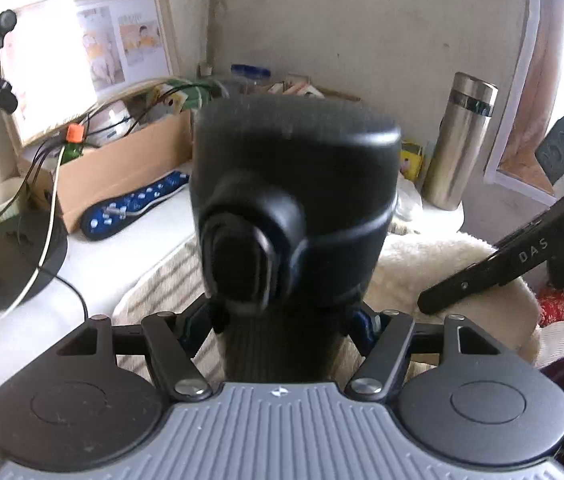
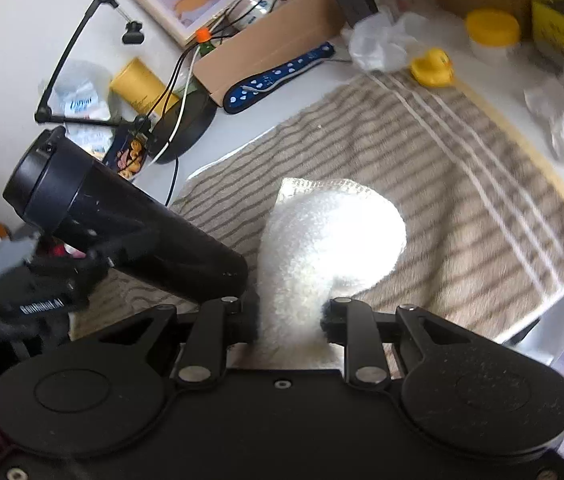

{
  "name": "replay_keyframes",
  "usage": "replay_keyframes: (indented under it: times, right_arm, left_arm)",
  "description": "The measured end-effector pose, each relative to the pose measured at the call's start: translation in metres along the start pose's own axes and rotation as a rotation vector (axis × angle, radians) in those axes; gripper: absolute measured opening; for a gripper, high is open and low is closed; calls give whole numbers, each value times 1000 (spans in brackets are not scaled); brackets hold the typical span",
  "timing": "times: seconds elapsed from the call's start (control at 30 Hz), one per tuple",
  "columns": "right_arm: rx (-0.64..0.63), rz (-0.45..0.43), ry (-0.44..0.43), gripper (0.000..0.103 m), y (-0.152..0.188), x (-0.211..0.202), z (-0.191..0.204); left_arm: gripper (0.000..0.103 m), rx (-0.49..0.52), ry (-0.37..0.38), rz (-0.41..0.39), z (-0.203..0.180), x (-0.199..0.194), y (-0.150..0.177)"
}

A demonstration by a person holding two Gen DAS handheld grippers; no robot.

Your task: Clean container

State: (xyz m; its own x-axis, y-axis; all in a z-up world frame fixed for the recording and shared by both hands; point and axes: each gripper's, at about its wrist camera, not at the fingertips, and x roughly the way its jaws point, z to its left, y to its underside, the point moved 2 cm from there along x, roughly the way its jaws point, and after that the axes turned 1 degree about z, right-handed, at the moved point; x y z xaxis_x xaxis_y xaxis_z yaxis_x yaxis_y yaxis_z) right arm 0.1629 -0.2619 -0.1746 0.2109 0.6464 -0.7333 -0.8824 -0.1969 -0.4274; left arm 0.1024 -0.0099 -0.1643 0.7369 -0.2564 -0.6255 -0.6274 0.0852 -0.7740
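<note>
Flask: black flask (image 2: 121, 224), held up off the striped towel (image 2: 462, 184), clamped in the left claw (image 1: 286, 316).
Flask axis: in the right wrist view it lies tilted, lid end (image 2: 37, 172) up and to the left, base end low and pointing toward the white cloth (image 2: 330, 240).
Left claw: narrowed onto the flask body, a pad pressing on either side; the lid end fills its own camera's view.
Right claw: (image 2: 292, 320) nearly closed, pinching the fluffy white cloth, which bulges out ahead of the fingers.
Key relation: the flask's base end sits just beside the cloth, to the cloth's left; whether they touch I cannot tell. The right hand, carrying the cloth, is the one placed to wipe.
Likely next move: bring the cloth leftward onto the flask wall and rub along its length, probably from base toward lid.
In the way: nothing lies between cloth and flask; the left claw's fingers cover part of the body, so that band will be hard to reach.
Surroundings: tabletop (image 2: 17, 32) crowded at the back with a cardboard box (image 2: 273, 36), cables, a steel bottle (image 1: 458, 140), a yellow rubber duck (image 2: 432, 66) and a blue spotted item (image 2: 277, 76), all well apart from the work.
Risk: pushing sideways on the base could twist the flask in its grip.
</note>
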Motion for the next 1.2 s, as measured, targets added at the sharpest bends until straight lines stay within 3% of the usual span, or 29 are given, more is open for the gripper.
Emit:
replay_keyframes:
  times: [0.13,0.4,0.53,0.63,0.77,0.9,0.93,1.03,1.1,1.2]
  right_arm:
    - [59,20,-60,21,6,9,-9]
    - [216,51,-172,21,4,24,-34]
    - [348,49,-261,21,3,32,-48]
    - [459,57,-328,21,5,45,-59]
    - [609,70,-440,21,8,62,-62]
    - [834,26,-708,21,10,79,-59]
    - [864,6,-741,22,9,79,-59]
    - [945,-63,-819,22,3,80,-61]
    - [981,-104,-837,22,-1,78,-63]
    - [1006,-120,-852,22,-6,79,-61]
  left_arm:
    - [67,-43,-9,13,3,-1,4]
    - [64,-29,-73,47,-7,0,-4]
    - [64,-103,-76,1,0,-19,-20]
    - [64,-153,-59,-42,4,-37,-40]
    - [64,-133,-24,-82,-3,-58,-64]
    - [64,-76,-6,-63,-18,-61,-72]
    - [64,-74,-5,-59,-21,-61,-72]
    - [64,-101,28,-68,-25,-68,-75]
    - [64,-143,97,-97,-27,-74,-78]
    - [64,-139,141,-136,-37,-79,-81]
